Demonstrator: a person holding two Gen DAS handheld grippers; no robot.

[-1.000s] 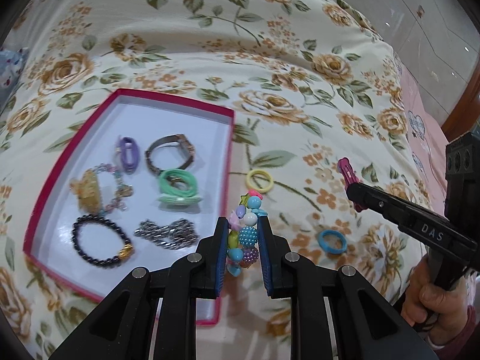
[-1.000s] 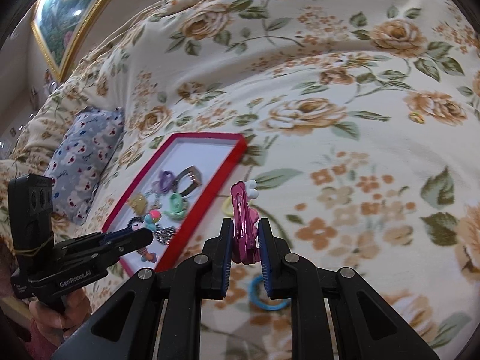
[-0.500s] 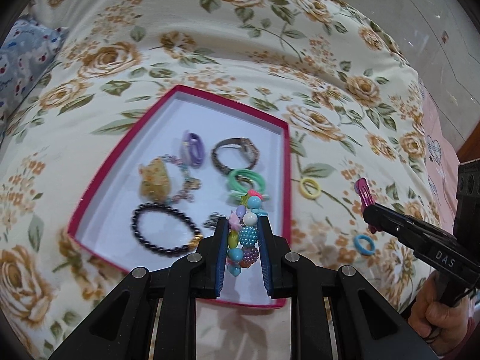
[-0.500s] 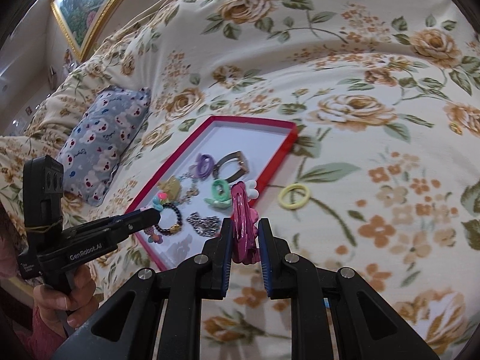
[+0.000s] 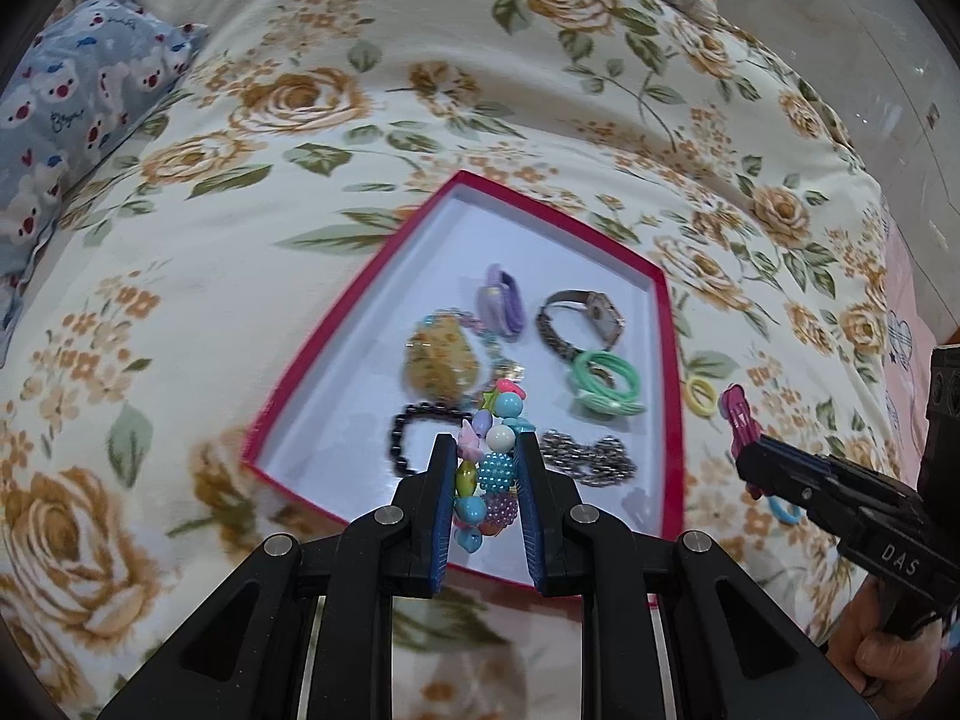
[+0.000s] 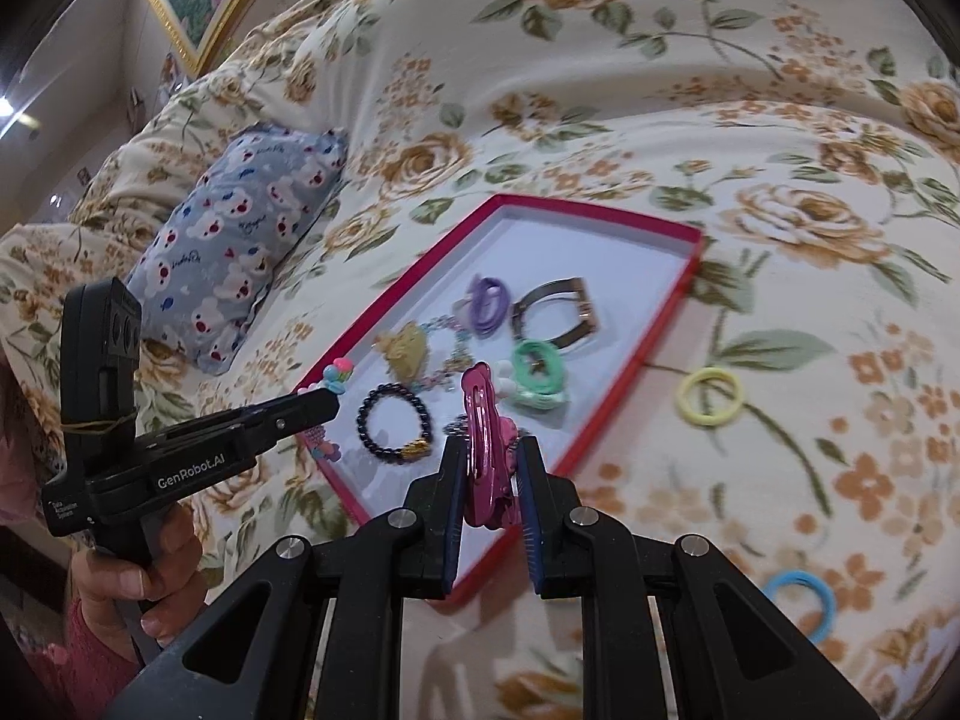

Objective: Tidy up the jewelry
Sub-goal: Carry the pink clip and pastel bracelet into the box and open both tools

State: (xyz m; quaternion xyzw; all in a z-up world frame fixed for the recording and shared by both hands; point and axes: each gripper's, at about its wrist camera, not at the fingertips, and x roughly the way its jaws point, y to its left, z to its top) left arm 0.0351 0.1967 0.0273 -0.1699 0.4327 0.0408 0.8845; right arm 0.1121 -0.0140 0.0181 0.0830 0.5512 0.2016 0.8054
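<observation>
Bed w/ floral quilt (image 5: 300, 120) carries the red-rimmed tray (image 5: 671, 396), a flat catch-all already holding watch, bracelets, hair ties. L gripper (image 5: 486, 474) fingers pinch the bead bracelet (image 5: 489, 468) over the tray's 6 o'clock edge, prob. for drop-in. R gripper (image 6: 489, 474) fingers clamp the pink hair clip (image 6: 483, 444) upright at the tray's 5 o'clock edge; yellow tie (image 6: 708, 396) and blue tie (image 6: 801, 603) lie outside.

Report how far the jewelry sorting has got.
Done: the red tray already holds a watch, black bead bracelet and other pieces. In hand: left claw grips a colorful bead bracelet; right claw grips a pink hair clip. Left: yellow hair tie and blue hair tie on the bedspread.
</observation>
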